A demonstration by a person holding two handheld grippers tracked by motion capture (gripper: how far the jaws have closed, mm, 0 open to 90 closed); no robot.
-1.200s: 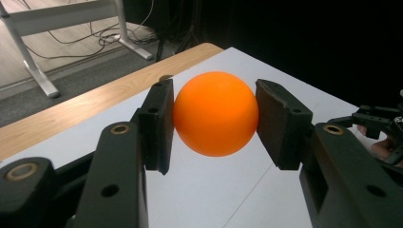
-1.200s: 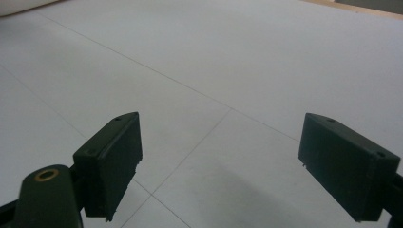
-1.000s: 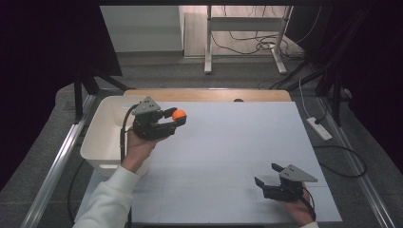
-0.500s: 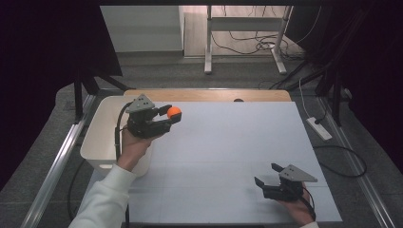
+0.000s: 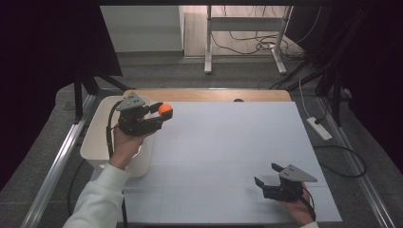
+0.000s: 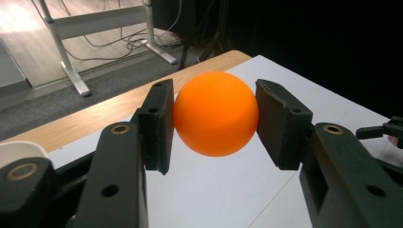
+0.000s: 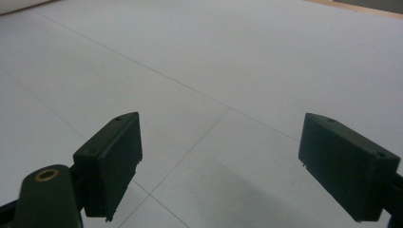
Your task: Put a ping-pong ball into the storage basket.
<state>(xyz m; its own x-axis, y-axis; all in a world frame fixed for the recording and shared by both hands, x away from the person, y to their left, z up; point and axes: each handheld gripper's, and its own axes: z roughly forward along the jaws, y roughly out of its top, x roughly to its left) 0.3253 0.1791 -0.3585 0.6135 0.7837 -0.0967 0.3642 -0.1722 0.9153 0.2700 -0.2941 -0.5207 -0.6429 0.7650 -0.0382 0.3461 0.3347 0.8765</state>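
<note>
Gripping an orange ball (image 6: 215,113) between both pads, the left gripper (image 5: 159,113) hangs above the far left part of the white table top (image 5: 228,156), just beside a white bin (image 5: 97,142) that stands at the table's left edge. In the left gripper view the ball's skin is plain, with no logo, print or lettering to read. The right gripper (image 5: 267,175) rests low over the near right corner of the table, its jaws spread wide with nothing between them but bare white surface crossed by thin seam lines.
</note>
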